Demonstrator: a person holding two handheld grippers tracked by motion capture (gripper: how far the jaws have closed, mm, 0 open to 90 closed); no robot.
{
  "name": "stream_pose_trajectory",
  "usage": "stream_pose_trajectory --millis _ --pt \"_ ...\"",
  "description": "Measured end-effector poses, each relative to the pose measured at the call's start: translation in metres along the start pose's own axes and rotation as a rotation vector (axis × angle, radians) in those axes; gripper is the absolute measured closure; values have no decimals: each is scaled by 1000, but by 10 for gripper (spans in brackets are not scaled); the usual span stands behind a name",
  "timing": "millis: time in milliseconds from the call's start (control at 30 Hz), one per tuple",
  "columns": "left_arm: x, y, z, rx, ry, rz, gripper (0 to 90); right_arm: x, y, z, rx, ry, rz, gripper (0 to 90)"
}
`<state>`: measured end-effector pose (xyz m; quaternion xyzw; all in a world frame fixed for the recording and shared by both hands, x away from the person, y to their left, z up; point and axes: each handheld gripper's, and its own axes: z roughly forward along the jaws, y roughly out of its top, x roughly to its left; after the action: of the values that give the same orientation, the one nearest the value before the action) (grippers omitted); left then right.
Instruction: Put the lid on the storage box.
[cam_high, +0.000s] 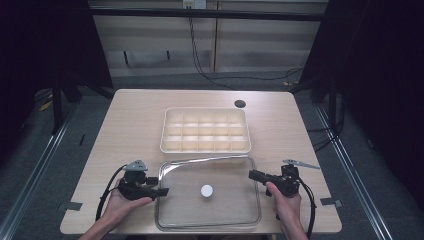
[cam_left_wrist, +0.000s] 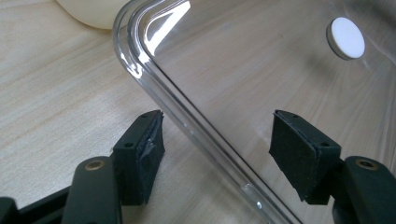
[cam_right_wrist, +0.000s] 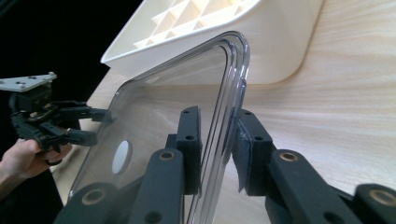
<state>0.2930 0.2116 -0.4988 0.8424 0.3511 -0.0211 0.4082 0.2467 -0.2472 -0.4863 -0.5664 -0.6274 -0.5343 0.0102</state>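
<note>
Clear lid (cam_high: 210, 215) with white disc (cam_high: 206, 190) lies near the empty cream compartment tray (cam_high: 205, 146). Left gripper (cam_left_wrist: 217, 147), jaws wide, straddles its left rim. Right gripper (cam_right_wrist: 217, 144), jaws narrow, straddles the right rim.

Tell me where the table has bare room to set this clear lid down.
Free: the far strip beyond the cream divided tray, apart from the dark hole, and the wood left and right of that tray. Crowded: the near half, where the clear lid lies with the left gripper and right gripper straddling its side rims.
</note>
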Motion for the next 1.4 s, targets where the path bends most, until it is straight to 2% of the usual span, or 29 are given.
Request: stream_pose_trajectory --millis 100,367,567,733,900,1167,1333,1400 --pt "0 0 0 -1 -1 1 333 2 0 1 0 -4 -13 741" --pt "3 1 -2 -8 -38 -53 402 1 0 1 4 -10 -13 739" --pt "1 4 -12 -66 -76 -49 494 0 -1 0 10 -26 -25 732" --pt "0 7 -18 -79 -74 -38 530 1 0 1 13 -35 -44 725" --pt "1 11 -20 -91 -75 -35 559 2 1 0 10 -37 -36 721" --pt "1 16 -26 -124 -85 -42 606 5 5 -1 -14 -39 -56 718" --pt "0 20 -33 -145 -93 -24 636 9 8 -3 -29 -42 -75 720" --pt "0 21 -34 -157 -100 -37 652 11 11 -5 -39 -43 -80 724"
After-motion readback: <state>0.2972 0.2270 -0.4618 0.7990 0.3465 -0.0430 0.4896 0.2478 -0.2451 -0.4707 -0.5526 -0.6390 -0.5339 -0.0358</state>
